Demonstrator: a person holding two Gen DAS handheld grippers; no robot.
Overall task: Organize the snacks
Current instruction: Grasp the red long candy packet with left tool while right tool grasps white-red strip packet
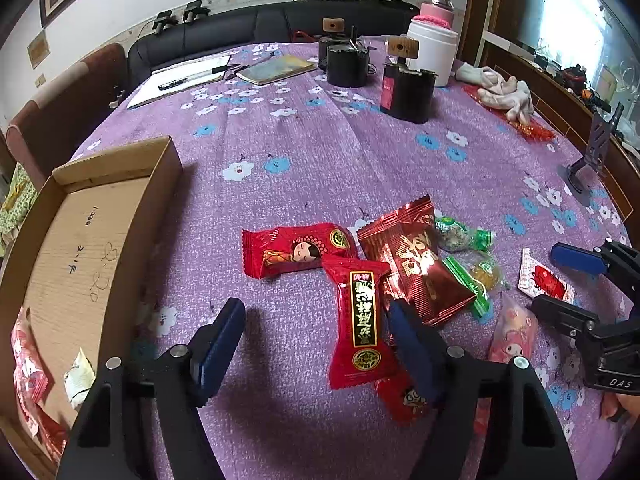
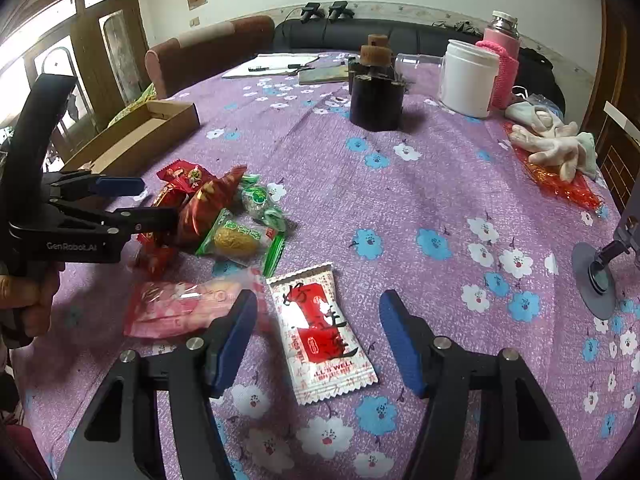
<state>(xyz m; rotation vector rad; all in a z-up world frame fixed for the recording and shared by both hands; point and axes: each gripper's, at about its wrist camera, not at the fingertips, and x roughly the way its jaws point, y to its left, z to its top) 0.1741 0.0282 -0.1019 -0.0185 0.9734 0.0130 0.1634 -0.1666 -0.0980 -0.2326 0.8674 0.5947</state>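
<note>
Several wrapped snacks lie in a pile on the purple flowered tablecloth [image 1: 312,152]. My left gripper [image 1: 316,340] is open, its fingers either side of a red packet with a black-and-gold label [image 1: 360,320]. Beside that lie a red cartoon-figure packet [image 1: 296,248], a large shiny red packet [image 1: 416,264] and green-wrapped sweets [image 1: 464,236]. My right gripper [image 2: 318,336] is open over a white and red sachet [image 2: 320,332]; a pink packet [image 2: 180,312] lies to its left. The cardboard box [image 1: 100,200] at left holds a few snacks.
At the back of the table stand dark canisters [image 1: 408,92], a white jar [image 1: 432,52], a pink-sleeved flask [image 2: 504,60], papers with pens [image 1: 184,80] and a notebook [image 1: 276,68]. Pale gloves [image 2: 556,148] lie on red wrapping at right. A small grey stand [image 2: 596,276] sits near the right edge.
</note>
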